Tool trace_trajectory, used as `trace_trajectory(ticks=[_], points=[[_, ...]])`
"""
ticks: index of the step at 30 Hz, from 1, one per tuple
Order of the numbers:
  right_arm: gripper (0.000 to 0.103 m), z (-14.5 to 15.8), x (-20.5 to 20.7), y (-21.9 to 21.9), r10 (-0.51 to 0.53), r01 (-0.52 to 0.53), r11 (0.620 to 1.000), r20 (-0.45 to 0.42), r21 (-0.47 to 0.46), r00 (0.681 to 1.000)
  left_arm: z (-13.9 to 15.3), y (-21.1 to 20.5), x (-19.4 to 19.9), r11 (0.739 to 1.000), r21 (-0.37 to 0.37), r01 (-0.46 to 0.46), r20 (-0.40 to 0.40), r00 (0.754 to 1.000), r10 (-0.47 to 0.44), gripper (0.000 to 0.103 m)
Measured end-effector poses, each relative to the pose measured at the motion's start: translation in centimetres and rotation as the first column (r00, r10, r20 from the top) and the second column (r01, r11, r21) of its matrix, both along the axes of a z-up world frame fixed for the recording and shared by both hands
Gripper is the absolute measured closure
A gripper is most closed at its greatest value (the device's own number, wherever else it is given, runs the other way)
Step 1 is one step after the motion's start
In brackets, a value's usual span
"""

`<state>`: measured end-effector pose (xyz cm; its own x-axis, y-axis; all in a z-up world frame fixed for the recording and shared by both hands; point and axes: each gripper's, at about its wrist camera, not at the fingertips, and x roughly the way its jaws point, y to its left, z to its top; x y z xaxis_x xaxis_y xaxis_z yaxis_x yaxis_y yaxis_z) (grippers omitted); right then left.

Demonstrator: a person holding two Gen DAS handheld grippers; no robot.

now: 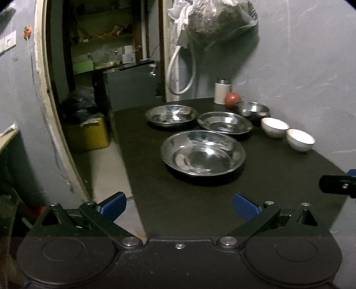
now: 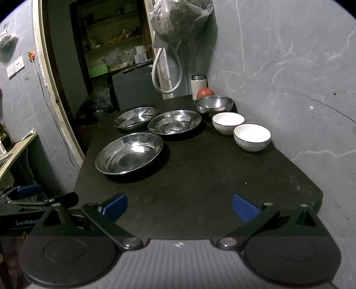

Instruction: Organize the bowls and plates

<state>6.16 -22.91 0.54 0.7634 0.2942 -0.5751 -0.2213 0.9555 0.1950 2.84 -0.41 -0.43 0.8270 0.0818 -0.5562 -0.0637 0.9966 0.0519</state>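
Three steel plates lie on the dark table [image 1: 278, 177]: a near plate [image 1: 203, 153] [image 2: 129, 153], a far left plate [image 1: 171, 115] [image 2: 136, 117] and a far right plate [image 1: 225, 122] [image 2: 174, 122]. A steel bowl [image 1: 252, 109] [image 2: 214, 105] stands behind two white bowls, one farther [image 1: 275, 127] [image 2: 228, 122] and one nearer [image 1: 300, 139] [image 2: 252, 137], along the wall. My left gripper [image 1: 179, 205] is open at the table's near left edge, holding nothing. My right gripper [image 2: 179, 205] is open over the near edge, also holding nothing. The left gripper [image 2: 29, 195] shows at the right view's left side.
A white canister [image 1: 222, 91] [image 2: 198, 85] and a red round fruit [image 1: 232, 100] [image 2: 205, 92] stand at the table's far end. A grey wall runs along the right. A bag [image 1: 219, 20] and white hose [image 1: 178, 71] hang above. A doorway and yellow box [image 1: 89, 133] lie left.
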Motion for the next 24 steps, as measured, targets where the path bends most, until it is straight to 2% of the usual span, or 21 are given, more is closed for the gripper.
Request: trace_trajectory(ticks=[3, 7, 13, 15, 18, 20, 22, 24], points=[[0.000, -0.1, 0.7, 0.1, 0.017, -0.017, 1.000, -0.001, -0.001, 1.000, 0.4, 0.9, 1.4, 1.000, -0.004, -0.031, -0.033, 0.999, 0.030, 0.001], [0.000, 0.5, 2.8, 0.6, 0.066, -0.066, 0.998, 0.008, -0.008, 0.998, 1.2, 3.2, 4.3, 0.989, -0.104, -0.108, -0.118, 0.988, 0.096, 0.001], [0.000, 1.6, 7.1, 1.2, 0.114, -0.114, 0.993, 0.026, 0.010, 0.993, 2.9, 6.7, 9.5, 0.962, -0.169, -0.215, -0.163, 0.969, 0.188, 0.001], [0.000, 1.7, 8.9, 1.4, 0.128, -0.129, 0.991, 0.031, 0.037, 0.991, 3.6, 7.8, 11.5, 0.956, -0.160, -0.244, -0.153, 0.963, 0.220, 0.001], [0.000, 2.0, 11.5, 2.3, 0.138, -0.139, 0.989, 0.031, 0.050, 0.990, 4.4, 9.1, 14.9, 0.964, -0.157, -0.216, -0.165, 0.968, 0.190, 0.001], [0.000, 2.2, 13.6, 3.2, 0.145, -0.146, 0.988, 0.029, 0.043, 0.989, 4.4, 10.2, 17.7, 0.962, -0.146, -0.231, -0.187, 0.961, 0.203, 0.001], [0.000, 2.5, 15.3, 4.0, 0.158, -0.160, 0.986, 0.036, 0.038, 0.987, 4.3, 11.3, 20.2, 0.958, -0.163, -0.237, -0.204, 0.958, 0.202, 0.001], [0.000, 2.6, 17.4, 4.9, 0.161, -0.161, 0.987, 0.023, 0.023, 0.987, 4.1, 12.2, 22.7, 0.961, -0.187, -0.205, -0.200, 0.966, 0.167, 0.001]])
